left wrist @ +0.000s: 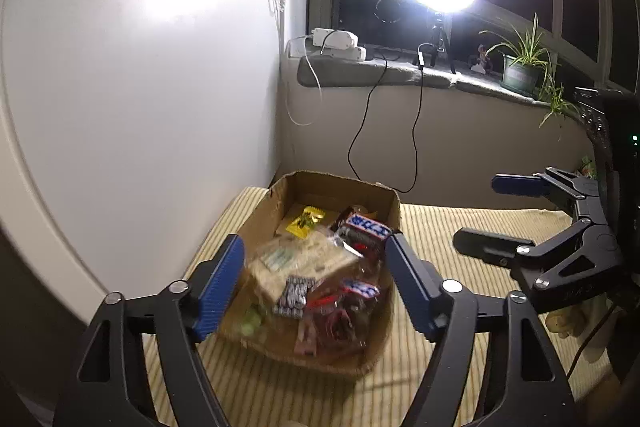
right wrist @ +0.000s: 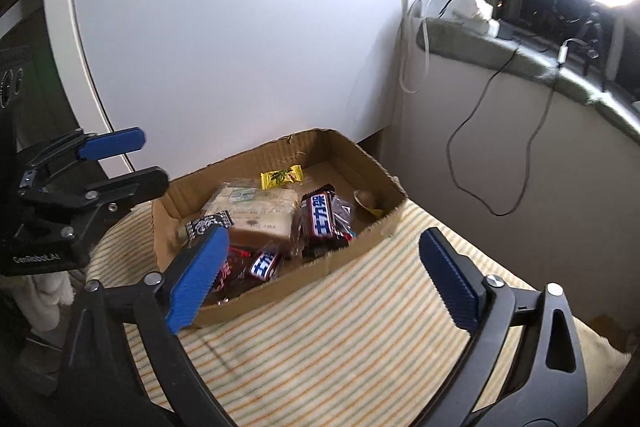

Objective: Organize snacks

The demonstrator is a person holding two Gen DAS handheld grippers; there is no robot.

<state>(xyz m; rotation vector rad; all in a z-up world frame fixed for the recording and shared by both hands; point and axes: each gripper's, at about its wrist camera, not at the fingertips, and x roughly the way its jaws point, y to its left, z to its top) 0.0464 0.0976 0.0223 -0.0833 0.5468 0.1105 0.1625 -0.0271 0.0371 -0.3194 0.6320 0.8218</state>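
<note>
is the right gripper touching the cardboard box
Apart. The left wrist view shows the right gripper open in the air to the right of the cardboard box, with striped cloth visible between them.

A brown cardboard box (right wrist: 360,163) sits on a cloth (right wrist: 360,327) striped pale yellow and cream. Inside lie a yellow candy wrapper (right wrist: 281,177), dark brown chocolate bars (right wrist: 320,217) with blue-and-white lettering edged in red, a beige packet of biscuits (right wrist: 256,213) and a small black-and-white patterned packet (right wrist: 208,223). The fingers (right wrist: 198,281) are blue with ribbed pads on black frames. A green plant (left wrist: 520,61) stands far right.
</note>
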